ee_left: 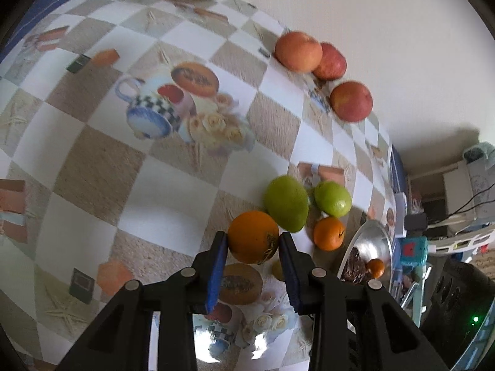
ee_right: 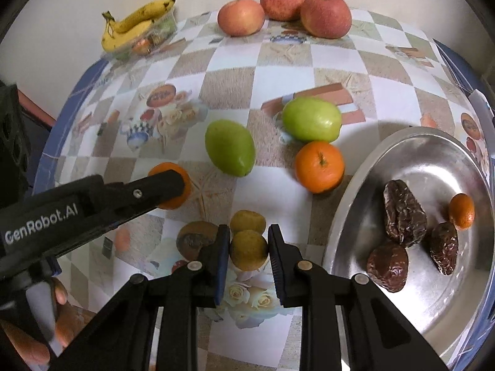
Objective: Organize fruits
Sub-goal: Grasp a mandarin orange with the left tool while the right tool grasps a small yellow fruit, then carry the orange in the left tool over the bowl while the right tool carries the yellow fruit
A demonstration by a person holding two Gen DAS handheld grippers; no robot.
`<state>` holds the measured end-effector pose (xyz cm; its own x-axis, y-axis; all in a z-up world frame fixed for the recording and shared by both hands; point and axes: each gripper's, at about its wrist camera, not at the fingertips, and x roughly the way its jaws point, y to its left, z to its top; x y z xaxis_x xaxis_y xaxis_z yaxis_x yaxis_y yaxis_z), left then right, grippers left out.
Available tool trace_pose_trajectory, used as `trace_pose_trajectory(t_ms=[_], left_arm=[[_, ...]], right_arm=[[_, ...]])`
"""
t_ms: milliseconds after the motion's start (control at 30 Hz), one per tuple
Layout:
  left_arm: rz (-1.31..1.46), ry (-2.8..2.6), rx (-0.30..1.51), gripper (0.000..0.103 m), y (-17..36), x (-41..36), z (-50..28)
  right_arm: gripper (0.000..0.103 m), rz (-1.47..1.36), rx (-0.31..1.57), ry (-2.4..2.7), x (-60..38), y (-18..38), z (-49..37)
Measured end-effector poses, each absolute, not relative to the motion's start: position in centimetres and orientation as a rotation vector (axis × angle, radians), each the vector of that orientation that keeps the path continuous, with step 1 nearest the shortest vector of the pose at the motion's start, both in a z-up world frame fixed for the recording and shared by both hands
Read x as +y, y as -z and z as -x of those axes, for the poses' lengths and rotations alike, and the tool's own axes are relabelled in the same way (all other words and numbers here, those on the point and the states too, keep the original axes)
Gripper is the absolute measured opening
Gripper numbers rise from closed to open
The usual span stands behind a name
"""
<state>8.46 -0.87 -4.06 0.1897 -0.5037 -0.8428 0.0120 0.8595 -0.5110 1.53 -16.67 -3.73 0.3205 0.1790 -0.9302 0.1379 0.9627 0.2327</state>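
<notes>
This is a lived-in home, likely a dining corner. The bench (ee_right: pixel 278 71) stands against a plain cream wall (ee_left: pixel 386 31) and wears a wipe-clean oilcloth printed with checks, teapots, roses and cut fruit. On it, near the wall, sit apples (ee_right: pixel 325 14) and a clear tub with bananas (ee_right: pixel 136 23); a metal dish (ee_right: pixel 427 167) holds dates. Beyond the bench's edge, household clutter shows: cables (ee_left: pixel 464 207), a turquoise toy-like box (ee_left: pixel 413 249), white furniture (ee_left: pixel 454 179).

Soft daylight, fisheye warping, slight blur
</notes>
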Motion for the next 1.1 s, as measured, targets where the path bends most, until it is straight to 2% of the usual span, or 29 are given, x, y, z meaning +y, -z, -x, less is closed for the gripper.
trace_pose_trajectory(t_ms=[533, 867, 1100], left_arm=[[0.378, 0.475, 1.259, 0.036, 0.9, -3.5, -7.6], [0.185, 0.713, 1.292, 0.036, 0.6, -12.0, -3.4], [0.045, 0.857, 1.370, 0.036, 2.2, -17.4, 0.6]], right_arm=[[0.026, -0.354, 1.112, 0.122, -21.4, 0.1, -0.8], [0.026, -0.440, 1.043, 0.452, -31.5, -1.1, 3.3], [0.026, -0.522, 1.050, 0.524, -34.9, -0.1, 6.1]])
